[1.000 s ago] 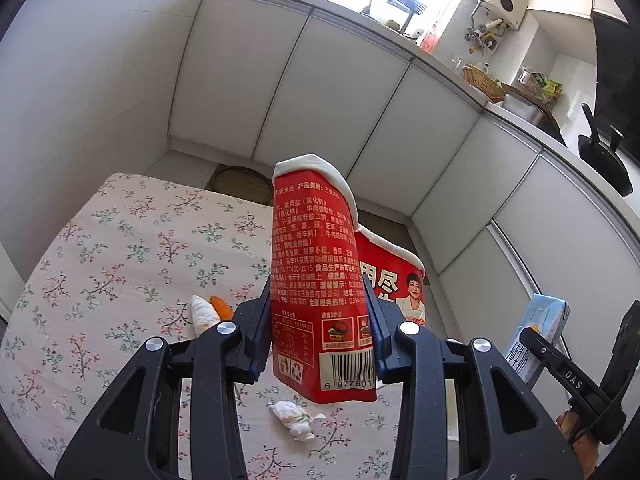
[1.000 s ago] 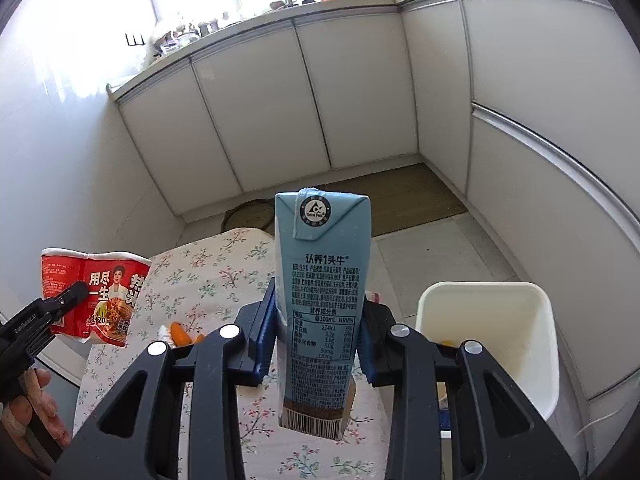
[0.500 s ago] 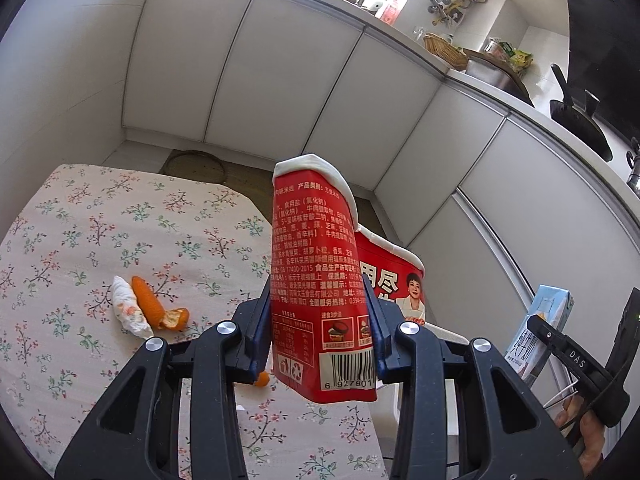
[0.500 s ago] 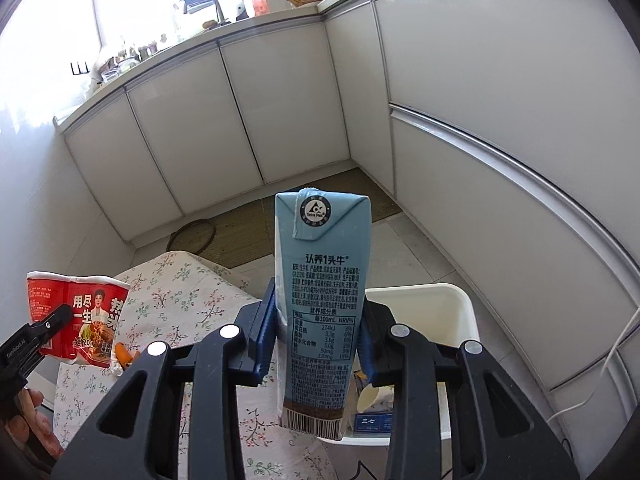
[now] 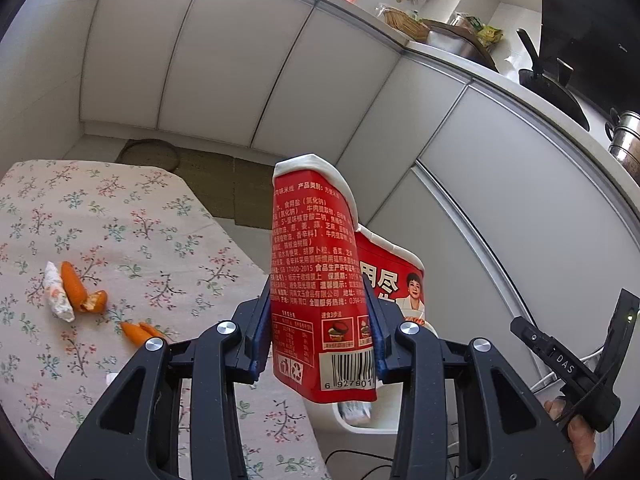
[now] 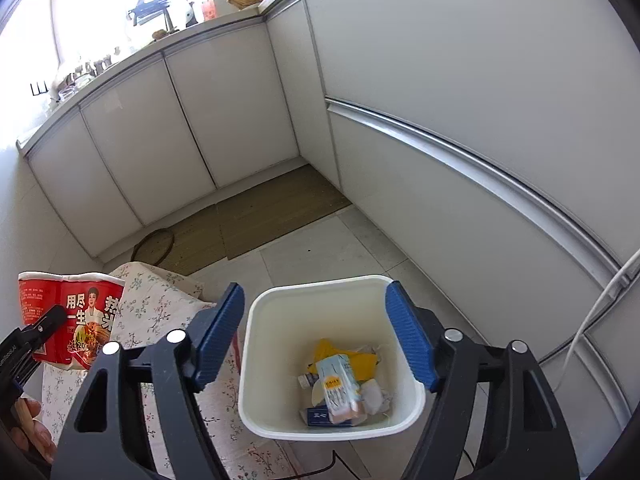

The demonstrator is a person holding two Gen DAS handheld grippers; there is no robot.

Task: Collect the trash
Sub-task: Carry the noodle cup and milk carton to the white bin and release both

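Over the white bin on the kitchen floor, the right gripper hangs with its blue pads spread wide and still opening, nothing between them. Down in the bin, the pale blue milk carton lies flat among crumpled paper and yellow scraps, its long axis running roughly from the far wall toward the camera, slightly skewed.

Beside it, the left gripper is clamped on the squashed red noodle cup. The cup is pinched flat near its base and stands upright between the pads, its long axis vertical, its white rim pointing up and away from the camera and its barcode end hanging below the pads. It is held just past the edge of the floral tablecloth, above the near rim of the bin.

On the cloth lie orange peel pieces and a crumpled wrapper, touching one another.
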